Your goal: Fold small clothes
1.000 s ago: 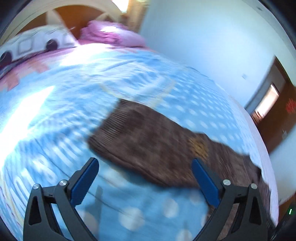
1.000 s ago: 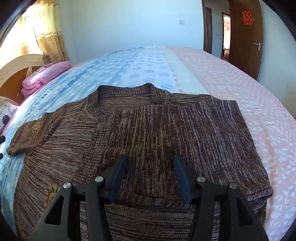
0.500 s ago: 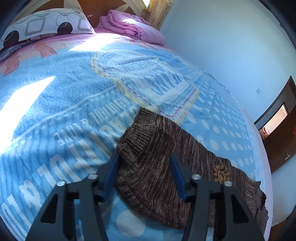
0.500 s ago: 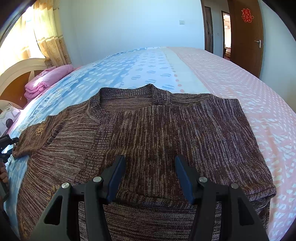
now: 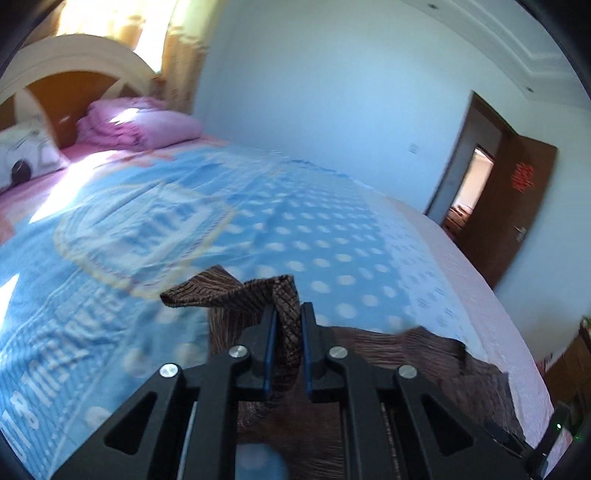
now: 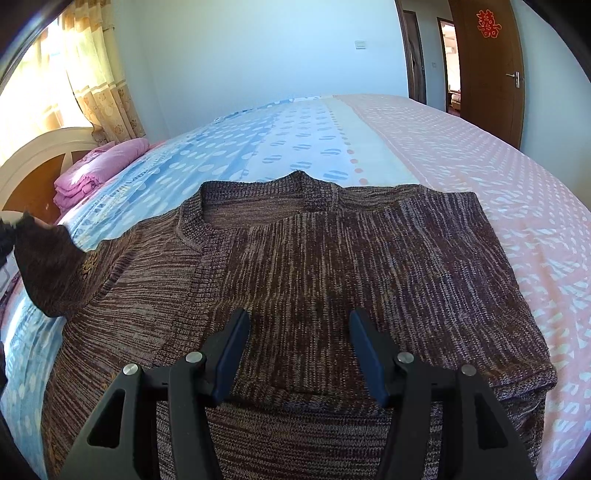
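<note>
A red paper sign (image 6: 488, 23) is seen stuck high on the brown door (image 6: 491, 74). It is shaped like the Chinese double-happiness mark. The same sign (image 5: 522, 178) is seen blurred in the left wrist view. Big white letters (image 5: 27, 384) are printed on the blue bedsheet (image 5: 314, 221); they are blurred, and perhaps "UL" and "8" can be made out. More blurred words (image 5: 147, 229) sit inside a badge print.

Left hand-held gripper (image 5: 288, 314) clamped on brown sweater sleeve (image 5: 258, 291), lifted above bed (image 5: 332, 236)
</note>
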Available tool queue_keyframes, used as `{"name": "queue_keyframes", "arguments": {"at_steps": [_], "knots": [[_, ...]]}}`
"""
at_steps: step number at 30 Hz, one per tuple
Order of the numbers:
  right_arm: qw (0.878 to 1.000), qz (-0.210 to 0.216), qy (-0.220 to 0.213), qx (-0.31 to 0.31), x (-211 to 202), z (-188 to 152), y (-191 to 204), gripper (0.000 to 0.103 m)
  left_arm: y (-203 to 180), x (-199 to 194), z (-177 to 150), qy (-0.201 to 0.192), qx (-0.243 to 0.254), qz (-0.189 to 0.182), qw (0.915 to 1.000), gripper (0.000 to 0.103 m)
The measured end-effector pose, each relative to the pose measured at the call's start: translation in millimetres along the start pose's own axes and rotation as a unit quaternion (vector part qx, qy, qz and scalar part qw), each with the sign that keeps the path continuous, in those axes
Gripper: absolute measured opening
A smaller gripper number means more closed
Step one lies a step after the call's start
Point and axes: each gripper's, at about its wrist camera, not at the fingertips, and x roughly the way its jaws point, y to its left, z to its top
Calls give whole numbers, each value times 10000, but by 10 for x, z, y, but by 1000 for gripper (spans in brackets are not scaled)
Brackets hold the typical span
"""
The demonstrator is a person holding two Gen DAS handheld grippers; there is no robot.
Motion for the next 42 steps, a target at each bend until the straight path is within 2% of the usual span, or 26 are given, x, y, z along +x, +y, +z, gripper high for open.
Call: {"name": "queue_keyframes", "arguments": {"at_steps": [3,5,8,10,12,13,14,16,17,19,21,23,24,26,28,31,33,34,35,38,40,42], "knots": [[10000,25,-12,38,-4,0,-13,58,-700,45,-225,266,658,-537,9960,12],[10000,29,-21,60,-8,2,-23,58,-1027,193,-493,655,912,-777,9906,12],[9999,45,-26,91,-9,2,-34,58,-1284,461,-909,1182,1232,-693,9829,12],[9999,60,-26,100,-11,-3,-42,58,-1291,597,-1100,1564,1236,-624,9779,13],[9999,77,-23,116,-11,-2,-49,58,-1240,561,-1126,1574,1214,-615,9781,19],[9999,85,-20,122,-10,-1,-52,58,-1214,509,-1084,1522,1198,-628,9790,35],[9999,95,-24,129,-10,0,-56,58,-1168,443,-1029,1479,1218,-596,9797,64],[9998,112,-21,142,-10,0,-63,58,-1087,311,-986,1259,1218,-490,9833,90],[9998,117,-15,149,-8,1,-66,58,-981,193,-948,1055,1187,-428,9864,91],[9998,111,22,137,2,4,-61,59,-849,83,-942,901,1087,-339,9894,91],[9999,74,102,69,20,26,-28,63,-600,54,-909,834,878,-55,9926,91],[9996,-147,202,-101,19,81,86,63,-349,64,-928,838,612,297,9942,91],[9998,12,173,-84,-2,112,136,63,-247,89,-952,864,475,445,9941,91],[9982,590,50,101,-60,194,255,63,-38,153,-1032,1017,157,665,9925,91],[9965,816,51,163,-26,268,409,63,139,221,-1061,1187,-357,521,9909,91],[9938,1020,436,-119,244,324,696,63,270,173,-1055,971,-834,345,9912,91],[9933,808,712,-414,482,312,874,62,244,167,-1076,935,-768,360,9920,91],[9942,580,684,-588,538,312,959,62,233,165,-1082,914,-746,373,9923,91],[9941,448,632,-766,543,318,1041,60,229,173,-1087,919,-734,370,9924,93],[9902,498,692,-1106,552,317,1208,9,234,199,-1082,945,-711,295,9925,97],[9896,411,580,-1249,492,323,1252,8,227,224,-1077,951,-681,338,9926,97],[9899,465,264,-1310,308,371,1250,8,253,201,-1071,942,-699,320,9926,97]]}}
